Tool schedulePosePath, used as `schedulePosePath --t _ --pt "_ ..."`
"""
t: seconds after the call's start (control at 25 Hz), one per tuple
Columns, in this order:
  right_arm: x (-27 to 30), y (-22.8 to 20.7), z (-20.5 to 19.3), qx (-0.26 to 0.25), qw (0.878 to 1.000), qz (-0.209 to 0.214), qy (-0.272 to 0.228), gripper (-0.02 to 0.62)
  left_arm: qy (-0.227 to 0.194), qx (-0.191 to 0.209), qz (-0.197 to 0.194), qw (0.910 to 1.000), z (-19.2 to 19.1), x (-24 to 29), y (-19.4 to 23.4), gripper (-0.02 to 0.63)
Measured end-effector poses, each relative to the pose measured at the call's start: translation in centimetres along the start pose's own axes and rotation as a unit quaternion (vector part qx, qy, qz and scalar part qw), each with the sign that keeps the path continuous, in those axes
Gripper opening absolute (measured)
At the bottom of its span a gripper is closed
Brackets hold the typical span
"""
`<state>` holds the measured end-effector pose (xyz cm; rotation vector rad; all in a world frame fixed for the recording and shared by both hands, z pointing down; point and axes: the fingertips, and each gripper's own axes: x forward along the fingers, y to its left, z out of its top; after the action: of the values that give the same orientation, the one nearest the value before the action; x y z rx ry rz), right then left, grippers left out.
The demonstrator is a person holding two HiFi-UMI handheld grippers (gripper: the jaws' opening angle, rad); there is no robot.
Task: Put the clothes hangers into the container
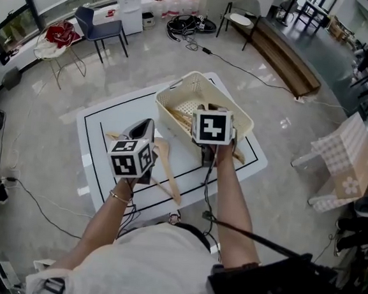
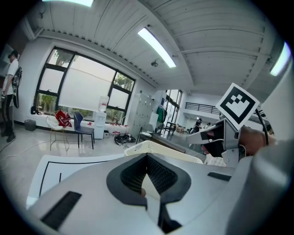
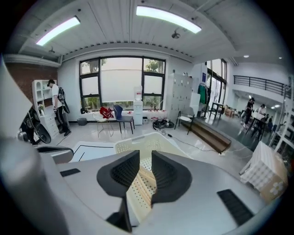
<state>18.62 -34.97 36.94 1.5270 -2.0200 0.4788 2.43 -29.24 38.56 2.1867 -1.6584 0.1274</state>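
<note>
A cream perforated basket (image 1: pixel 176 88) stands on the white table (image 1: pixel 109 124), with wooden hangers (image 1: pixel 180 118) lying inside it. Another wooden hanger (image 1: pixel 165 164) lies on the table in front of it, beside my left gripper (image 1: pixel 145 125). In the left gripper view the left gripper (image 2: pixel 147 158) has its tips together and grips nothing, with the basket (image 2: pixel 151 147) ahead of it. My right gripper (image 3: pixel 145 156) hangs over the basket (image 3: pixel 138 144) near its front rim. Its jaws stand apart and empty, and a hanger (image 3: pixel 143 183) on the basket floor shows through the gap.
The table is marked with black lines. Beyond it stand a blue chair (image 1: pixel 98 30), a water dispenser (image 1: pixel 129 7), a heap of cables (image 1: pixel 191 25) and a long wooden bench (image 1: pixel 288 56). A checked-cloth stand (image 1: pixel 346 164) is at the right. A person (image 3: pixel 57 103) stands by the far shelves.
</note>
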Motion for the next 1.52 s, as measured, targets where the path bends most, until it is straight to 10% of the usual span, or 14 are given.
schedulePosePath --t 0.36,1.04,1.52 --pt "-0.3 8.3 1.2 -0.057 0.992 0.034 -0.104 0.047 -0.002 -0.012 0.022 0.9997 -1.6 -4.0 4.8 0.004" --pt "0.9 19.4 -11.8 -0.037 0.996 0.077 0.015 0.017 0.040 -0.059 0.050 0.9962 -8.8 -11.9 12.2 0.004" --pt "-1.6 24.3 -15.0 -0.008 0.997 0.073 -0.009 0.017 0.022 -0.047 0.038 0.9979 -9.6 -16.7 13.6 0.003"
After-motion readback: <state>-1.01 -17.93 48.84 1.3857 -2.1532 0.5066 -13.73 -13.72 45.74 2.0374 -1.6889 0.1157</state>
